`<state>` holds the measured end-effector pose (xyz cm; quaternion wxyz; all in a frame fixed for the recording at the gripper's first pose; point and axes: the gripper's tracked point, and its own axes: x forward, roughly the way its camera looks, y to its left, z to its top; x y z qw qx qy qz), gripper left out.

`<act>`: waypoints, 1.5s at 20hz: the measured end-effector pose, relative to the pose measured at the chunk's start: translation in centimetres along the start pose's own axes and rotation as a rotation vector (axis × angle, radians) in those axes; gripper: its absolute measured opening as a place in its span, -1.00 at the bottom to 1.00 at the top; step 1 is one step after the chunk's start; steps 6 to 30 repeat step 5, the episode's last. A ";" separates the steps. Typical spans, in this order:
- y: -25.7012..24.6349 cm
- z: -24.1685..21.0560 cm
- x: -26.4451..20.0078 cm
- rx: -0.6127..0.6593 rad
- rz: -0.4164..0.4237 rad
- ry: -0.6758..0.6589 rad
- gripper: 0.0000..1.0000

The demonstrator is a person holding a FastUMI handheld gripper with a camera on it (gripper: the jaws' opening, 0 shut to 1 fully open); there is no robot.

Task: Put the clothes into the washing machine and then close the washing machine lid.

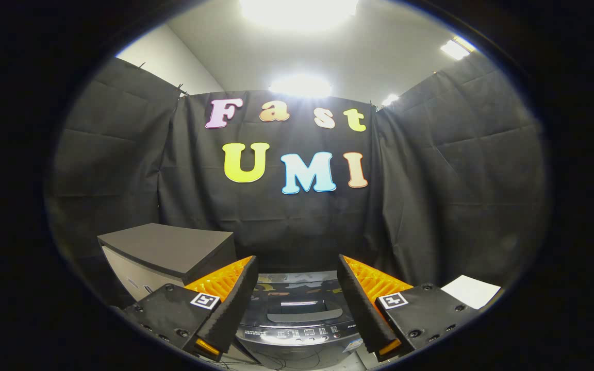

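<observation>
A dark top-loading washing machine (297, 317) stands low down between my two fingers, its control panel facing me. Its glossy lid (297, 296) lies flat and shut on top, reflecting a ceiling light. My gripper (297, 304) is held above and in front of the machine, open, with nothing between the fingers. No clothes can be seen from here.
A grey box-like cabinet (165, 250) with a dark flat top stands left of the machine, beyond the left finger. A white sheet (469, 291) lies to the right past the right finger. Black cloth walls close in the booth behind and on both sides.
</observation>
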<state>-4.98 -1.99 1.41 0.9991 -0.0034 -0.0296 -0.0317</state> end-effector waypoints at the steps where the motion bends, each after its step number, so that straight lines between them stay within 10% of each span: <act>1: 0.1 0.1 0.2 -0.001 0.001 -0.001 0.92; 30: 0.4 0.5 0.4 0.002 0.002 -0.003 0.92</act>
